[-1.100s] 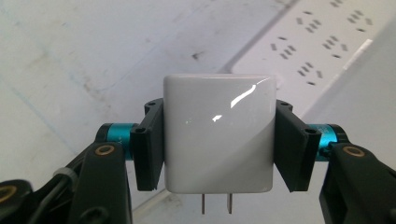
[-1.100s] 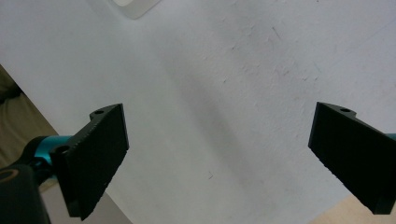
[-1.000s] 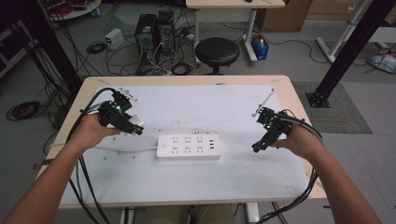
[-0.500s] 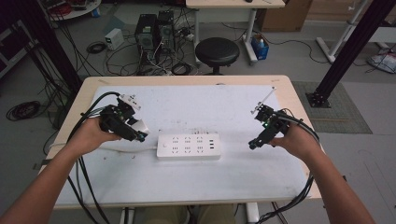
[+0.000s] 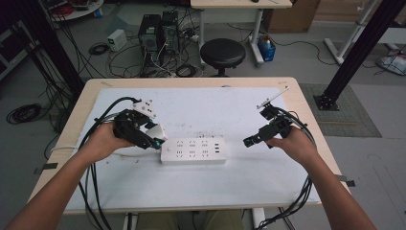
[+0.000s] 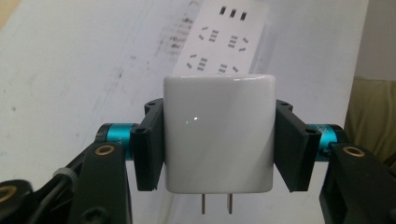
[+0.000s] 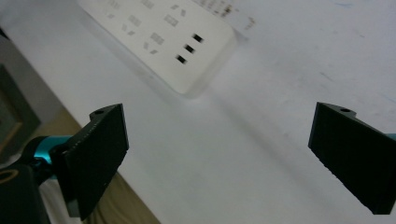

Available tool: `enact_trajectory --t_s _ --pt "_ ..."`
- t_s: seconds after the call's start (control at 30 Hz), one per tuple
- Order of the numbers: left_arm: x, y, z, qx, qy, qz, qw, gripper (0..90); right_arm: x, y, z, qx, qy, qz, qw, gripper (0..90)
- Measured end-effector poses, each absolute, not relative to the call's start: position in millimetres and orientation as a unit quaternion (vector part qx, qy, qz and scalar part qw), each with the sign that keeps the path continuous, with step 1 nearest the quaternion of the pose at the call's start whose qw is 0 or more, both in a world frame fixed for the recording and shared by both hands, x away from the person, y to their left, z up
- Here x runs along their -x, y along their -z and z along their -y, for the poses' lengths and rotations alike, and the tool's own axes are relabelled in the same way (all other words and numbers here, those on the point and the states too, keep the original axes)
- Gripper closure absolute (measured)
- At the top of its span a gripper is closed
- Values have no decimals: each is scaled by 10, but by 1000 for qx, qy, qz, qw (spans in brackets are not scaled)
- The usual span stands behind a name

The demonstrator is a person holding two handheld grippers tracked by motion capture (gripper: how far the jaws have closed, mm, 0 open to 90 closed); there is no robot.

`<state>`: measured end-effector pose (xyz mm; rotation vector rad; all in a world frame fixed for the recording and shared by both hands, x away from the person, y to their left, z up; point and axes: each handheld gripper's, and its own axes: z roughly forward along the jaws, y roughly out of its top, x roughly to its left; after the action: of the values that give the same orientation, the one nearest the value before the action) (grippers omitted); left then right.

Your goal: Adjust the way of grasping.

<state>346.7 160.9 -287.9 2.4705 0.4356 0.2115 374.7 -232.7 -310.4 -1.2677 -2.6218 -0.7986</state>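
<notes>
Pinching one white charger [image 6: 218, 140], left hand-held gripper [image 5: 152, 139]; right hand-held gripper [image 5: 250, 142] spread; one power strip [image 5: 193, 150].

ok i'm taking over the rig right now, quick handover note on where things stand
Left gripper: shut on the white plug adapter, held just above the left end of the power strip, prongs bare.
Right gripper: open, empty, hovering beside the strip's right end.
Power strip: flat mid-table, no plug in its sockets.
Done: adapter picked up.
Left: likely line the prongs up with a socket and push in, perhaps steadying the strip with the right.
</notes>
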Motion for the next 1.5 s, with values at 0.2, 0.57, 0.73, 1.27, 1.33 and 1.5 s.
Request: enact_trajectory --t_s 0.2,0.57,0.73,1.27,1.33,1.5 --pt "-3437 2876 -1424 -937 -82 -138 312 425 -3714 3056 2233 435 316 836 115 43" --pt "-3442 2868 -1066 -940 -71 -105 316 425 -3688 3058 2039 462 373 781 194 44" --pt "-3437 2872 -947 -939 -67 -93 324 425 -3682 3073 2018 484 395 747 229 44" --pt "-3402 2894 -634 -934 -66 -65 346 425 -3641 3103 1869 503 394 725 257 55" --pt "-3400 2896 -608 -934 -66 -63 346 425 -3646 3114 1847 501 396 723 263 69" --pt "-3398 2908 -556 -932 -69 -59 350 425 -3657 3137 1791 497 393 724 272 128"
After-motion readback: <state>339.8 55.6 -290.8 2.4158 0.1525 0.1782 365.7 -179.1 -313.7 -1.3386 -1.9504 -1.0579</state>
